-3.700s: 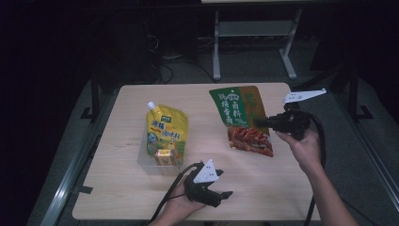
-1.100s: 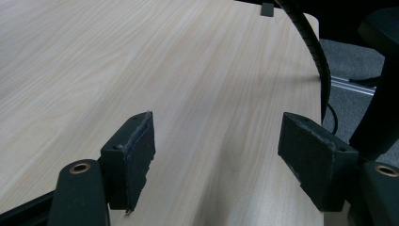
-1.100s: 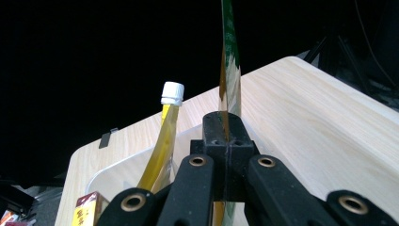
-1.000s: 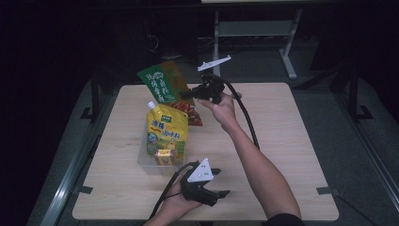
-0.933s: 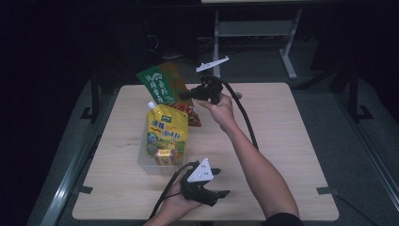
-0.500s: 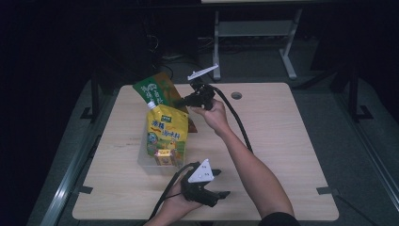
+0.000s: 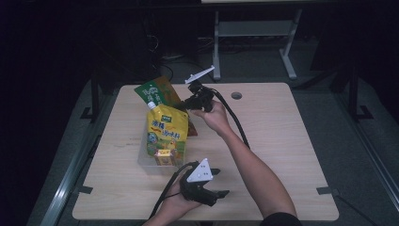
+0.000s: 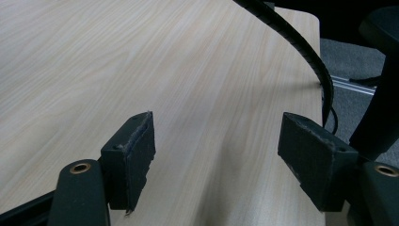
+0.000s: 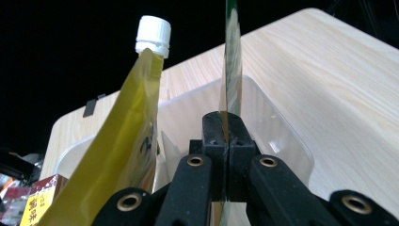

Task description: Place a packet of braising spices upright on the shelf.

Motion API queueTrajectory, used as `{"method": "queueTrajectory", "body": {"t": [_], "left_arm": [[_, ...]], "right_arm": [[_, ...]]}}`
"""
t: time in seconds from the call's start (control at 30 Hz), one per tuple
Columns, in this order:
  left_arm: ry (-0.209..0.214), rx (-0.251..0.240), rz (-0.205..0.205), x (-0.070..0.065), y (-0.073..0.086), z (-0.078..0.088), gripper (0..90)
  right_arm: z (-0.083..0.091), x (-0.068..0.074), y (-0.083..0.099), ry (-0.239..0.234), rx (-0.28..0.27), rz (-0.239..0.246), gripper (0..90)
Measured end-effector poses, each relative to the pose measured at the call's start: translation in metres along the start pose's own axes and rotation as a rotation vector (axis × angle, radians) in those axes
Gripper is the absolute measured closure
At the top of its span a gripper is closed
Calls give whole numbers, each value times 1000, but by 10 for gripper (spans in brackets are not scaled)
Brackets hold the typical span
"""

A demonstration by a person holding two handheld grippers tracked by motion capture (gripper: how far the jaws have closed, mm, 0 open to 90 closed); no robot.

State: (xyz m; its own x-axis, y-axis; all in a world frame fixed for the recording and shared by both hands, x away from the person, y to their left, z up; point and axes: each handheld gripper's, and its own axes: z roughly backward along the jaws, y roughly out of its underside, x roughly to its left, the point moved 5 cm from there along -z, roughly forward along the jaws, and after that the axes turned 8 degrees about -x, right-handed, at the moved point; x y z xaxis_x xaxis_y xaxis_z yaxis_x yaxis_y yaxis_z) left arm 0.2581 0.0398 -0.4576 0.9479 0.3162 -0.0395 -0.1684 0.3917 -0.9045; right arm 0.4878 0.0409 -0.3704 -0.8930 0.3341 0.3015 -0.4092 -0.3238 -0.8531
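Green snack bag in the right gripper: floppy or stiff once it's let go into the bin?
The green bag is probably light: the right gripper holds it up by one pinched edge. Edge-on in the right gripper view it looks thin yet stays fairly straight, so semi-stiff film, likely slippery. In the clear bin it may lean on the yellow pouch rather than stand.

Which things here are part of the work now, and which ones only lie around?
In the work:
- green packet, pinched edge-on in the right tool
- clear box that it is over
- yellow pouch standing in that box

Lying about:
- left tool, open, resting on the table
- round hole in the table
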Motion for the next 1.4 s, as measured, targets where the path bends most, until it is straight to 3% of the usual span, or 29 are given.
{"method": "queueTrajectory", "body": {"t": [0.2, 0.37, 0.57, 0.67, 0.73, 0.83, 1.03, 1.23, 1.4], "left_arm": [[2, 0, 0, 0, 0, 0, 272], [0, -8, 9, 0, 0, -1, 272], [-4, -5, 5, 2, 0, 1, 272], [-3, -3, 4, 1, 0, 1, 271], [-3, -5, 5, 1, 0, 1, 271], [-5, -4, 7, 2, 0, 1, 271], [-3, -6, 11, 2, 0, 3, 271], [-3, -8, 14, 1, 0, 3, 271], [1, -6, 9, 2, 0, 3, 271]], "right_arm": [[0, -5, -2, 25, 64, -8, 826], [-4, -13, -6, 10, 112, -56, 740], [-14, -21, -14, 32, 161, -60, 713], [-18, -24, -17, 60, 193, -70, 760], [-19, -25, -18, 77, 201, -62, 843], [-19, -24, -17, 82, 193, -64, 892], [-16, -12, -17, 29, 96, -79, 895], [-16, -3, -23, 18, 9, -17, 896], [-19, -2, -23, -18, -53, -16, 896]]}}
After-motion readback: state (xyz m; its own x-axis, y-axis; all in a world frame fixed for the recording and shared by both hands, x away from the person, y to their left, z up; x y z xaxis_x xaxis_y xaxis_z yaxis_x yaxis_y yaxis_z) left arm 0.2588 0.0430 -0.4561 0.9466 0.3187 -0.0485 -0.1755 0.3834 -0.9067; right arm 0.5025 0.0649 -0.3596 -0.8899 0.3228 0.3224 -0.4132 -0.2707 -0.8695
